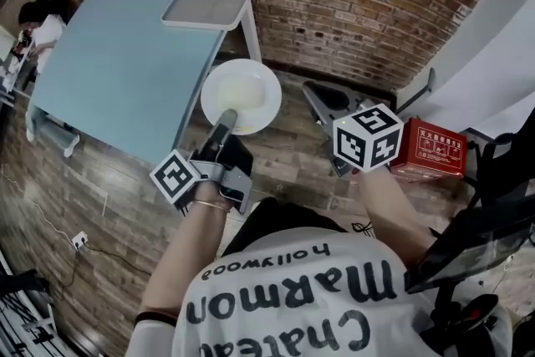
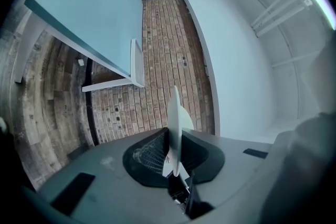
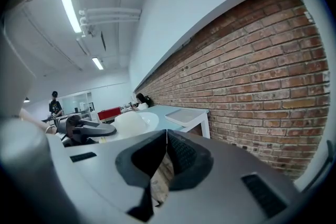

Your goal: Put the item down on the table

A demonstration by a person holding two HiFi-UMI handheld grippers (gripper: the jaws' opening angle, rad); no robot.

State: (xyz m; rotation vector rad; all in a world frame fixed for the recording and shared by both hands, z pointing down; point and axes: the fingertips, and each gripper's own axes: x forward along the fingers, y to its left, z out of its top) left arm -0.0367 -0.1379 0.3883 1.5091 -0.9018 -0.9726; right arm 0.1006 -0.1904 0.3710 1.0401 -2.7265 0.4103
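Note:
A white plate [image 1: 242, 96] hangs over the wood floor, just off the corner of the light blue table [image 1: 125, 71]. My left gripper [image 1: 224, 125] is shut on the plate's near rim. In the left gripper view the plate [image 2: 174, 113] stands edge-on between the jaws of the left gripper [image 2: 175, 160], with the table [image 2: 89, 2] above it. My right gripper [image 1: 322, 100] is held up at the right, apart from the plate. Its jaws [image 3: 167, 134] meet at the tips with nothing between them. From there the plate [image 3: 131, 123] shows at the left.
A shallow grey tray [image 1: 209, 6] lies on the table's far corner by the brick wall [image 1: 359, 4]. A red box [image 1: 430, 148] sits on the floor at the right, beside black equipment [image 1: 485, 247]. A person [image 1: 42, 21] sits at the table's far left end.

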